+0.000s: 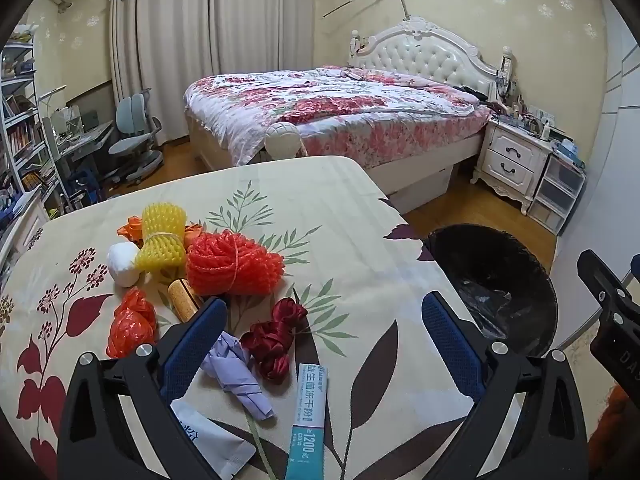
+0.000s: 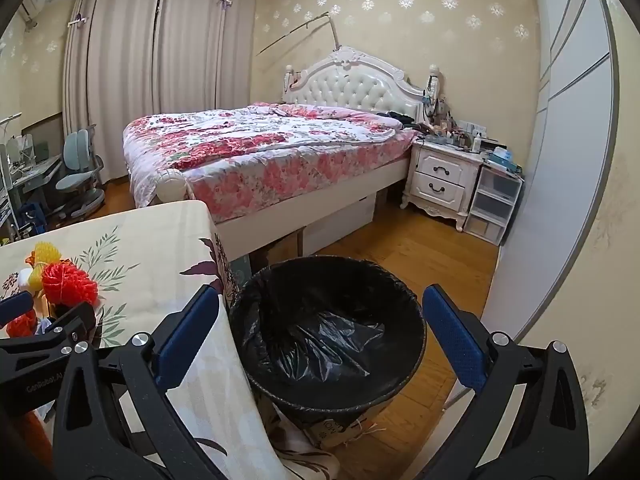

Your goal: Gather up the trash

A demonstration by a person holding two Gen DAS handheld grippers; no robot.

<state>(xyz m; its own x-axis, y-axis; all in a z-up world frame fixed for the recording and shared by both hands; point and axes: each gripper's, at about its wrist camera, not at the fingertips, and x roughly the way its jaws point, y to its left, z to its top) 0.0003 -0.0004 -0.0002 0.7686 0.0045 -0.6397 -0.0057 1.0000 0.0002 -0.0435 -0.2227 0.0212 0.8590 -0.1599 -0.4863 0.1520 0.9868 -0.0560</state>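
Trash lies on a floral tablecloth [image 1: 320,216]: a yellow foam net [image 1: 162,236], an orange foam net [image 1: 232,264], a white ball [image 1: 122,263], an orange bag [image 1: 130,324], a cork [image 1: 182,300], a dark red ribbon [image 1: 274,338], crumpled lilac paper [image 1: 236,372], a teal sachet [image 1: 308,412] and a white packet [image 1: 212,444]. My left gripper [image 1: 324,320] is open and empty above the ribbon and paper. My right gripper [image 2: 320,316] is open and empty over the black-lined trash bin [image 2: 328,328], which stands on the floor right of the table [image 1: 500,280].
A bed [image 2: 260,148] with a floral quilt stands beyond the table. A white nightstand [image 2: 440,176] and plastic drawers [image 2: 494,206] are at the right wall. A desk with a chair [image 1: 134,136] and shelves [image 1: 20,120] are on the left.
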